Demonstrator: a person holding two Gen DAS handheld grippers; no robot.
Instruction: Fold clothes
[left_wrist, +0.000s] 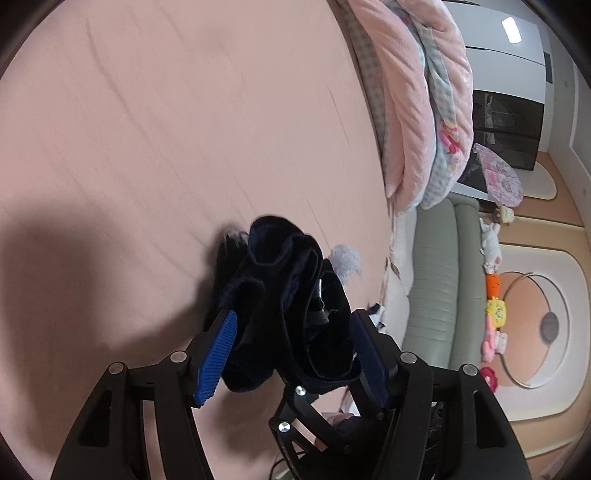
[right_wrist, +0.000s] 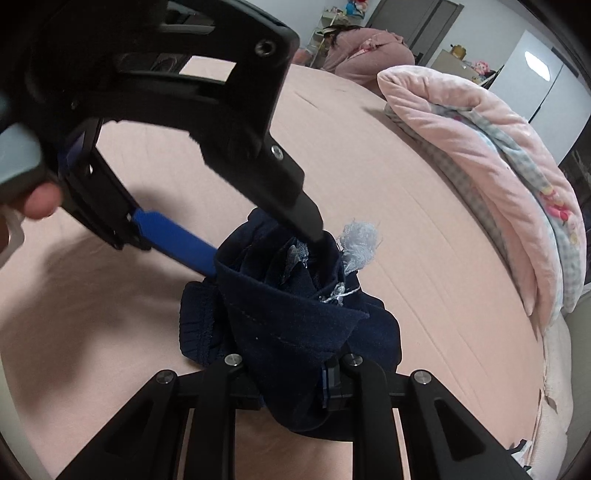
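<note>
The dark blue jeans (right_wrist: 288, 314) are bunched up in a lump over the pink bed sheet (right_wrist: 424, 221). The right gripper (right_wrist: 291, 373) is squeezed tight on the near end of the lump. The left gripper (left_wrist: 291, 354) has its jaws apart, with the cloth sitting loose between its blue pads (left_wrist: 218, 358). A folded pink blanket (right_wrist: 480, 147) lies far right.

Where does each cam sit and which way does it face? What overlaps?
Left wrist: on the left gripper, looking down over its blue pads at the dark garment on the pink sheet.
Right wrist: on the right gripper, clamped on the garment; left gripper and a fingertip show.
Shared: garment, sheet, folded pink blanket.
</note>
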